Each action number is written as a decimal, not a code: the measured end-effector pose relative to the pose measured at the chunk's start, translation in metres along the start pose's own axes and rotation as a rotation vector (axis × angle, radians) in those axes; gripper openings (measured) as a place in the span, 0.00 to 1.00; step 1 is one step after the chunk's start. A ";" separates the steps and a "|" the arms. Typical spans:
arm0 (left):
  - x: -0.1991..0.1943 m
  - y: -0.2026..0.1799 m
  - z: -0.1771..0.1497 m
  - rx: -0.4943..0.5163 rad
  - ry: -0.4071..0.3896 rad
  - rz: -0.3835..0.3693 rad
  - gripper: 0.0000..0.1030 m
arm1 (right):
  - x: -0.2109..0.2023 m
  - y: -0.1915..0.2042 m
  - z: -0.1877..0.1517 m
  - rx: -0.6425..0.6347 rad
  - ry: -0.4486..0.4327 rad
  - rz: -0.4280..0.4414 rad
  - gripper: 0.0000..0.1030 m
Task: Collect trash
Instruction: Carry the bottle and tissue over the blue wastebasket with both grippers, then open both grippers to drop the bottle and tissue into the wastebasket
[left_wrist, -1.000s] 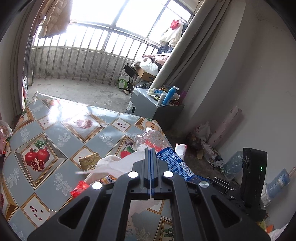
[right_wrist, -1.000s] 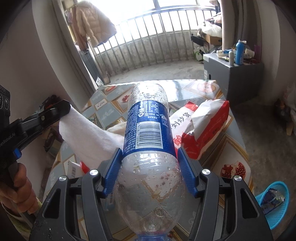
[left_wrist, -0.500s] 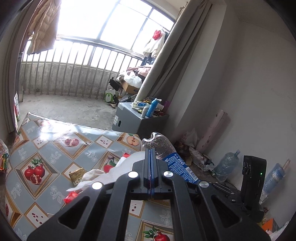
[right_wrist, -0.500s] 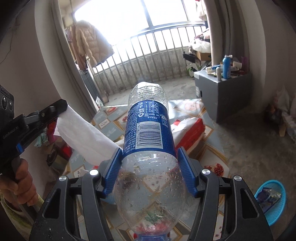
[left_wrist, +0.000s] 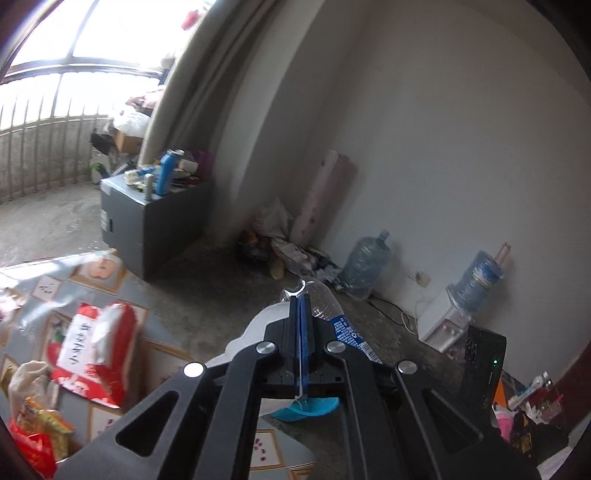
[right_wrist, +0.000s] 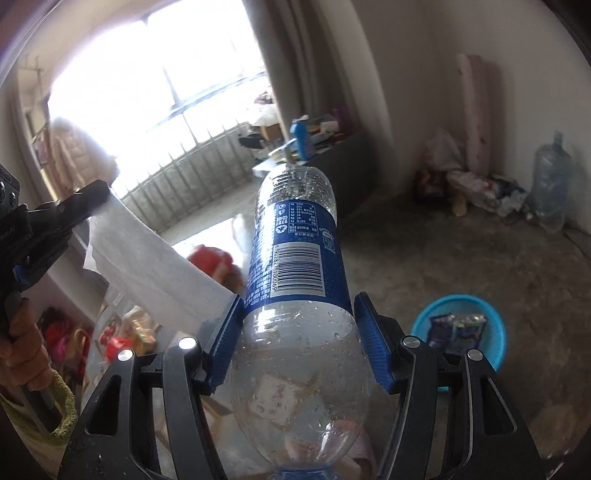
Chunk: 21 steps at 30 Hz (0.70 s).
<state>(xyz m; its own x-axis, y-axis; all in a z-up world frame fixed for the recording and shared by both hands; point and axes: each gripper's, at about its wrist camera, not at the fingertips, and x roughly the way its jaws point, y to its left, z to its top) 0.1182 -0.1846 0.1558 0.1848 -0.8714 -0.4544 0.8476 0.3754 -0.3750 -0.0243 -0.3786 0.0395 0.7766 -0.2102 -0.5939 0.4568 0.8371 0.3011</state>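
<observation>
Right claw (right_wrist: 298, 345): its blue pads (right_wrist: 370, 350) are clamped against both sides of a clear plastic bottle (right_wrist: 295, 295), gripping it just below the blue label. The bottle is held cap end toward the camera and base pointing away, tilted slightly left; droplets cling to its inner wall.

Left claw (left_wrist: 300, 332): fingers pressed together on a sheet of white tissue (right_wrist: 147, 269). In the right wrist view the tissue hangs from the claw's tip (right_wrist: 94, 197) and drapes down toward the bottle; its lower end is hidden behind the right claw's left pad. The person's hand (right_wrist: 22, 354) holds the left claw's handle at the frame's left edge.

Below and left — a tabletop (left_wrist: 155, 347) with a patterned cover carries a red-and-white snack bag (left_wrist: 92, 350) and assorted wrappers (left_wrist: 40, 428).

On the concrete floor, right of the bottle, stands a blue basket (right_wrist: 458, 328) — packets already lie inside it.

Further off: a grey cabinet (left_wrist: 147, 225) with a blue bottle (left_wrist: 165, 177) on top, and two large water jugs (left_wrist: 364, 266) by the far wall.
</observation>
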 end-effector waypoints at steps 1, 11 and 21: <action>0.020 -0.008 -0.001 0.008 0.032 -0.022 0.00 | -0.002 -0.017 -0.003 0.030 0.001 -0.033 0.56; 0.247 -0.071 -0.049 0.106 0.428 -0.095 0.00 | 0.038 -0.166 -0.049 0.389 0.146 -0.238 0.56; 0.405 -0.061 -0.104 0.078 0.681 -0.034 0.19 | 0.152 -0.285 -0.090 0.842 0.344 -0.164 0.59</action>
<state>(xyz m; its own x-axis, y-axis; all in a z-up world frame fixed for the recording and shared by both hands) 0.0901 -0.5271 -0.0890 -0.1746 -0.4795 -0.8600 0.8855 0.3056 -0.3501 -0.0753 -0.6036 -0.2036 0.5646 -0.0188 -0.8252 0.8189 0.1380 0.5571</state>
